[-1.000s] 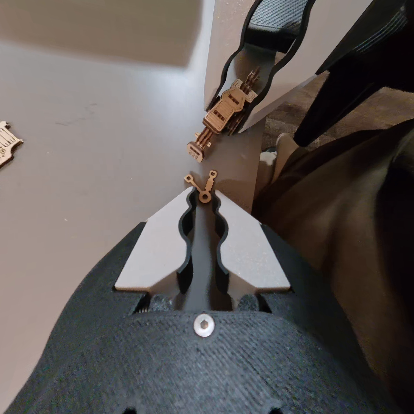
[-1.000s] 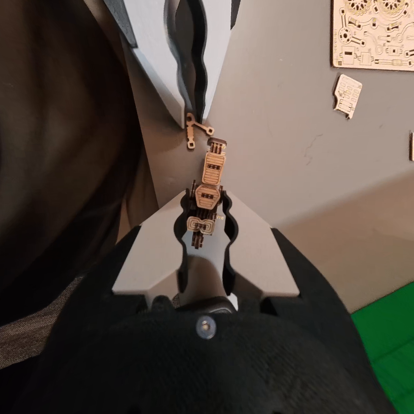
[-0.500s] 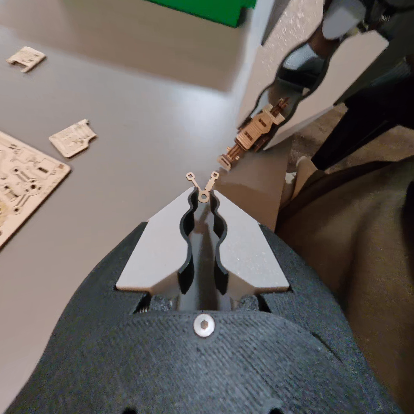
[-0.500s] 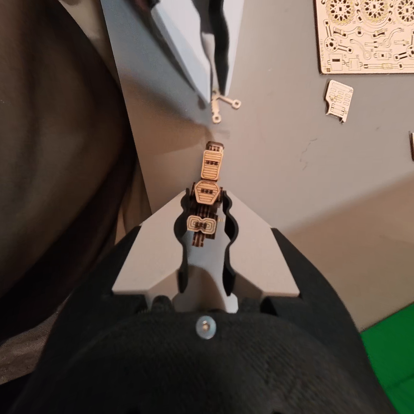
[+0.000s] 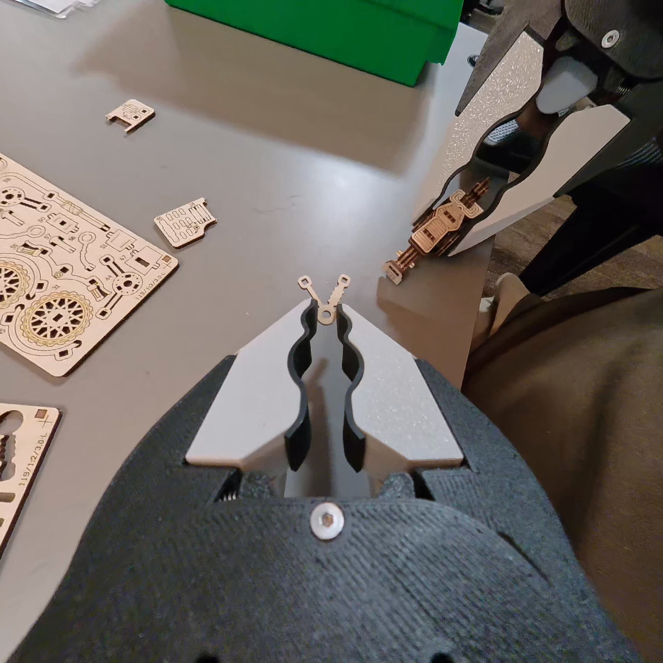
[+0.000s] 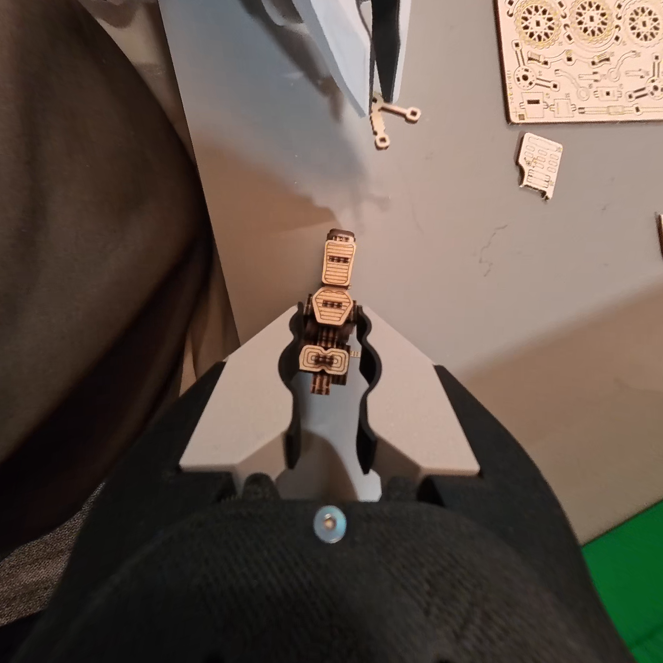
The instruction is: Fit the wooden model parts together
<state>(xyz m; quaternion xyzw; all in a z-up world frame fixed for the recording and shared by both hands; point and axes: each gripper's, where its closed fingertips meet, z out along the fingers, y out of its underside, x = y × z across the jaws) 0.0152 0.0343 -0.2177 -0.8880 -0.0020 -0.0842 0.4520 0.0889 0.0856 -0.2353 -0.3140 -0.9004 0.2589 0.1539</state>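
Note:
My left gripper (image 5: 325, 311) is shut on a small V-shaped wooden part (image 5: 324, 298) with a ring at its base and two arms sticking out past the tips. The part also shows in the right wrist view (image 6: 389, 120) under the left gripper (image 6: 373, 102). My right gripper (image 6: 328, 312) is shut on a partly built wooden model (image 6: 335, 287), a stack of slotted pieces that juts out past the tips. In the left wrist view the model (image 5: 428, 235) and the right gripper (image 5: 436, 238) hang over the table's near right corner, apart from the V part.
A grey table (image 5: 251, 172) holds a large laser-cut wooden sheet (image 5: 68, 283), another sheet (image 5: 21, 462) at the left edge, and two small cut-out pieces (image 5: 186, 223) (image 5: 131, 114). A green box (image 5: 323, 32) stands at the back. A person's dark clothing (image 5: 574, 430) is at the right. My right fingertips sit around 10 cm from my left ones.
The two grippers have drawn apart: the left one has swung left over the table, so the sheets and the green box came into view. Both keep their hold.

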